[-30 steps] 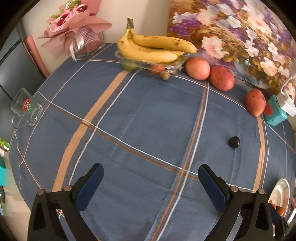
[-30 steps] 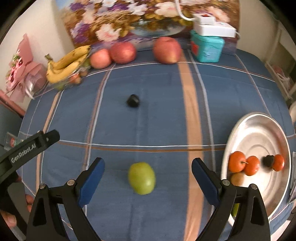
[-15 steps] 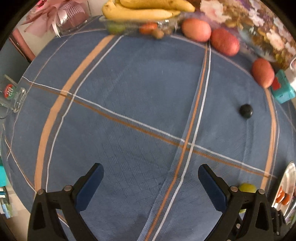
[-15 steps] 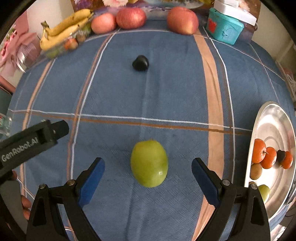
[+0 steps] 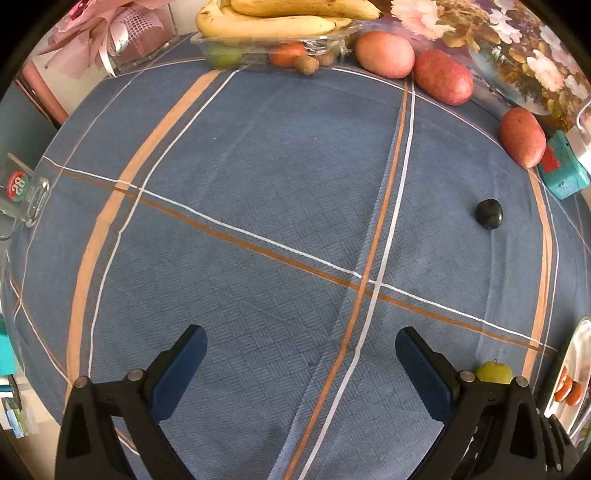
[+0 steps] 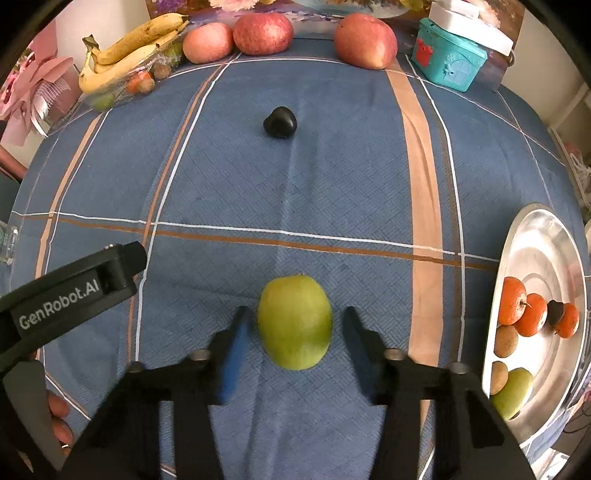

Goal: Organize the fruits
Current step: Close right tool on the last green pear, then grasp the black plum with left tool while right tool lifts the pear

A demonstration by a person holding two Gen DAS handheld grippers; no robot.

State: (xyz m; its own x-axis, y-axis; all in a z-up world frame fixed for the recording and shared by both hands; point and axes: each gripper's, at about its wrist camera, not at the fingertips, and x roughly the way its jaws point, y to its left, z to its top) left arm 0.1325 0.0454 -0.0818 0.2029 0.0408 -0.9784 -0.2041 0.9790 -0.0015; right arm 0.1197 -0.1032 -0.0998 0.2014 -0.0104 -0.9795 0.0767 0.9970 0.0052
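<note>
A green apple [image 6: 294, 322] lies on the blue plaid cloth between the fingers of my right gripper [image 6: 293, 332]. The jaws are narrowed around it with small gaps on both sides, still open. The apple also shows in the left wrist view [image 5: 494, 372] behind my right finger. My left gripper [image 5: 301, 363] is open and empty over bare cloth. A silver plate [image 6: 543, 236] at the right holds small oranges [image 6: 511, 300], a dark fruit, brown fruits and a green one. A dark plum [image 6: 280, 122] lies alone mid-table.
At the far edge stand a clear tray with bananas [image 5: 273, 22], three red apples [image 5: 384, 54], a teal box [image 6: 450, 62], a flower painting and a pink bouquet [image 5: 99, 33]. A glass mug [image 5: 22, 195] sits at the left edge.
My right gripper has moved down and forward to the green apple, and its jaws have closed in from wide open to just beside it. My left gripper has tilted down toward the cloth.
</note>
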